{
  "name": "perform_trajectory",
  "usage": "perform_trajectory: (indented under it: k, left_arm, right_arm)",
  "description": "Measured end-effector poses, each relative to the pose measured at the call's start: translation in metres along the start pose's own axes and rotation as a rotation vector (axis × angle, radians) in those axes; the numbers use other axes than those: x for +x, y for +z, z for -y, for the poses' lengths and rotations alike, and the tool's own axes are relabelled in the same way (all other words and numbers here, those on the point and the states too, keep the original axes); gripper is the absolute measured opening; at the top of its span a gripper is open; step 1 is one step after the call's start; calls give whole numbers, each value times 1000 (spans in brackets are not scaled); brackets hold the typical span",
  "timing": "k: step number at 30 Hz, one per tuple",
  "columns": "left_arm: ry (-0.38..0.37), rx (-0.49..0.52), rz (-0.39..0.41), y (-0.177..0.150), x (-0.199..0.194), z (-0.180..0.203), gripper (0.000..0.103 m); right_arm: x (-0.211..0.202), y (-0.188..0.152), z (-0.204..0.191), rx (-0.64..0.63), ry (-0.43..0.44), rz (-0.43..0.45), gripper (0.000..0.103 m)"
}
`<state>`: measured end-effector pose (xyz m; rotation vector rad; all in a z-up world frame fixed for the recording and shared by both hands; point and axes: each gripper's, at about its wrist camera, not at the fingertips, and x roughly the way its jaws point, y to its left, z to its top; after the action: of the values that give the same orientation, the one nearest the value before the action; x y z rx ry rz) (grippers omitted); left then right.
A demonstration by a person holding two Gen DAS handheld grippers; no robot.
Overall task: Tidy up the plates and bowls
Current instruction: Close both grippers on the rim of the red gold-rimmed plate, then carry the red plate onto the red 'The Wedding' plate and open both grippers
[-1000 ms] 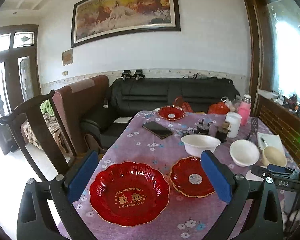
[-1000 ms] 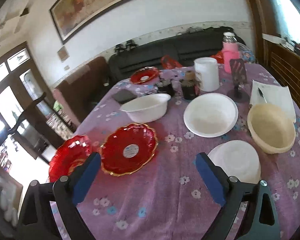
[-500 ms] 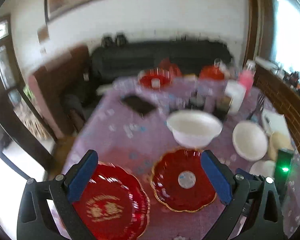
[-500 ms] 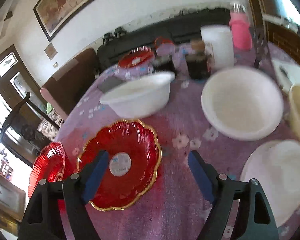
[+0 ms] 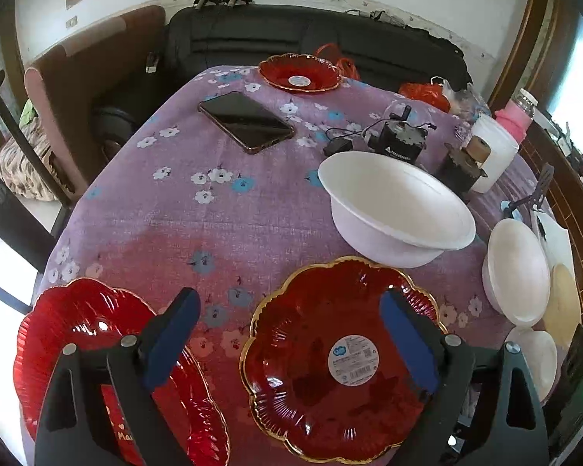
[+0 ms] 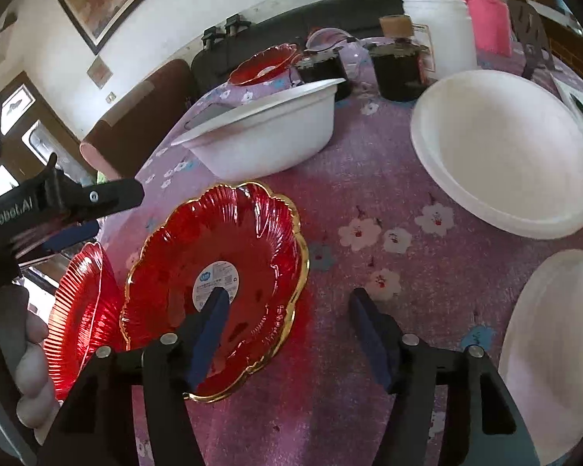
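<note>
- Worktop (image 5: 221, 225): covered with a purple cloth printed with small flowers; carries all the items below.
- Gold-rimmed red plate (image 6: 217, 283): scalloped, round label at its centre, near edge of the worktop, just in front of the deep white bowl.
- Right claw (image 6: 287, 318): jaws closing; left pad over the gold-rimmed red plate's centre, right pad over bare cloth outside the rim, so the plate's right edge lies between them; no pad visibly pressing on it.
- Left claw (image 5: 287, 334): jaws spread wide and narrowing slightly, nothing pinched; right pad above the gold-rimmed red plate, left pad above the lettered red plate's edge.
- Lettered red plate (image 5: 85, 334): larger, ribbed, gold lettering partly hidden; left of the gold-rimmed one, at the worktop's corner.
- Small red plate (image 5: 299, 72): far end of the worktop, near the black sofa (image 5: 311, 35).
- Deep white bowl (image 5: 392, 209): mid-worktop.
- Shallow white bowl (image 6: 505, 147): to its right.
- Smartphone (image 5: 246, 120): lying flat, screen dark, far left part.
- Hand (image 6: 27, 369): gripping the left claw's handle.
</note>
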<state>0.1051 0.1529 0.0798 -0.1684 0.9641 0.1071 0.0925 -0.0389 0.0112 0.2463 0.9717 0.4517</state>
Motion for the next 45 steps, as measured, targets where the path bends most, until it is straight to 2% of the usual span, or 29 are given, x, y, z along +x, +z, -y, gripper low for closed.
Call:
perform_trajectory:
  k: [1,2,6,11,16,19,22,26,27,28,29,30,32,34,37,45]
  left_arm:
    - [2,6,0,0,-1,0,94]
    - [7,8,1,-1,-1,-1,94]
    - [-7,-14,-13,0,0,-5,94]
    - [-22,-28,-23,-2,0,-9,94]
    - [1,59,-40,-10,5,13,94]
    - [7,84,-79,-15,15,23,94]
    - [46,109,-126,-20,31,30,94]
    - [13,106,-193,-26,47,29,93]
    - [-6,104,-209,-29,50,29,84]
    - [-30,109,-233,-32,53,31,71]
    - [-16,124,-238,-34,54,34,66]
    - [-17,131,-235,-36,54,37,49]
    - [2,107,-216,-37,50,35,43]
    - [-2,71,-211,-38,47,30,34]
    - [-15,39,-199,-42,39,24,32]
    - [-69,-8,-93,-42,-10,25,32]
  right_arm:
    - [2,-1,1,-1,13,-10,37]
    - [5,-2,1,6,34,-33,17]
    - [0,-1,0,16,30,-24,14]
    - [-24,5,12,18,-98,3,11]
    - [-21,8,30,80,-84,-31,13]
    - [-21,4,27,71,-92,-39,14]
    - [-22,1,25,60,-100,-38,14]
    - [-15,2,27,68,-91,-46,16]
    - [-14,3,28,68,-88,-43,16]
    - [-13,4,28,66,-87,-41,16]
    - [-13,4,28,66,-84,-40,16]
    - [-13,3,29,68,-77,-40,19]
    - [-14,3,31,86,-60,-43,20]
    - [-15,3,36,119,-36,-43,20]
    - [-19,3,43,158,0,-27,18]
    - [-76,6,28,143,90,195,17]
